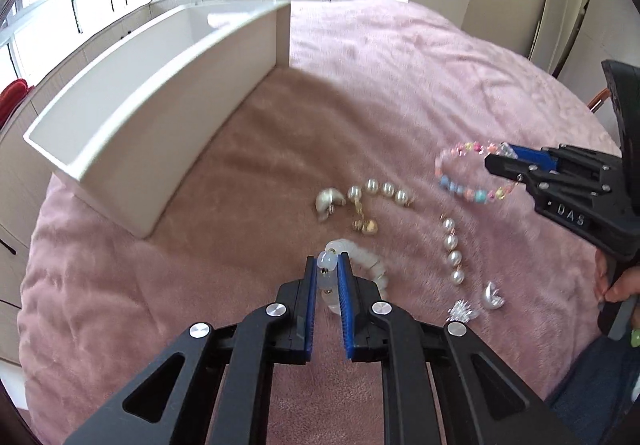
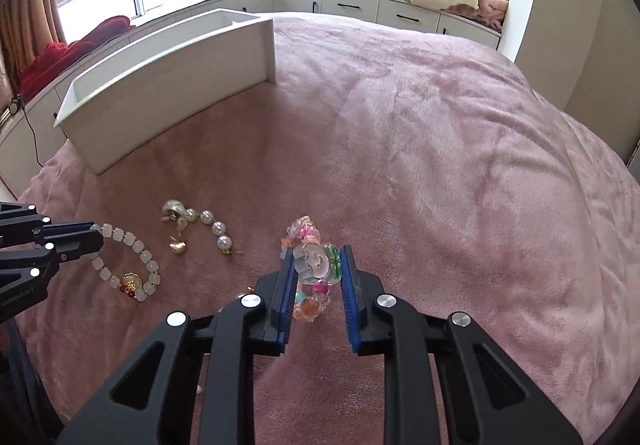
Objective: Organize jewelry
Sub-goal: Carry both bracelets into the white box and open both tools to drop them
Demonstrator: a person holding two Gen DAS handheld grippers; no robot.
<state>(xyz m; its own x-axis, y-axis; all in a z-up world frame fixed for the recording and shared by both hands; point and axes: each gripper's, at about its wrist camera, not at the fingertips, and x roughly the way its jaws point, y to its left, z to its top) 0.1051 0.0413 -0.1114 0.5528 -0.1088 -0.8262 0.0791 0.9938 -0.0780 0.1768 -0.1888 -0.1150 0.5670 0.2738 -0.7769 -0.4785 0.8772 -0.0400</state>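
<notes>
In the left wrist view my left gripper (image 1: 328, 261) is shut on a milky white bead bracelet (image 1: 368, 263), whose loop trails off to the right of the blue pads. The right wrist view shows that bracelet (image 2: 132, 269) hanging from the left gripper (image 2: 95, 235), with a gold charm at its low end. My right gripper (image 2: 318, 251) is shut on a colourful bead bracelet (image 2: 312, 265) with a clear figure bead between the pads. From the left wrist view this bracelet (image 1: 460, 185) dangles off the right gripper (image 1: 498, 157), just above the pink blanket (image 1: 400, 85).
A white open box (image 1: 160, 117) stands on the blanket at the far left. Loose on the blanket lie pearl strands (image 1: 380, 191) (image 1: 452, 253), shell pieces (image 1: 328, 201) (image 1: 494, 297), a crystal piece (image 1: 462, 311) and a gold heart (image 2: 178, 247). A hand (image 1: 618, 285) grips the right tool.
</notes>
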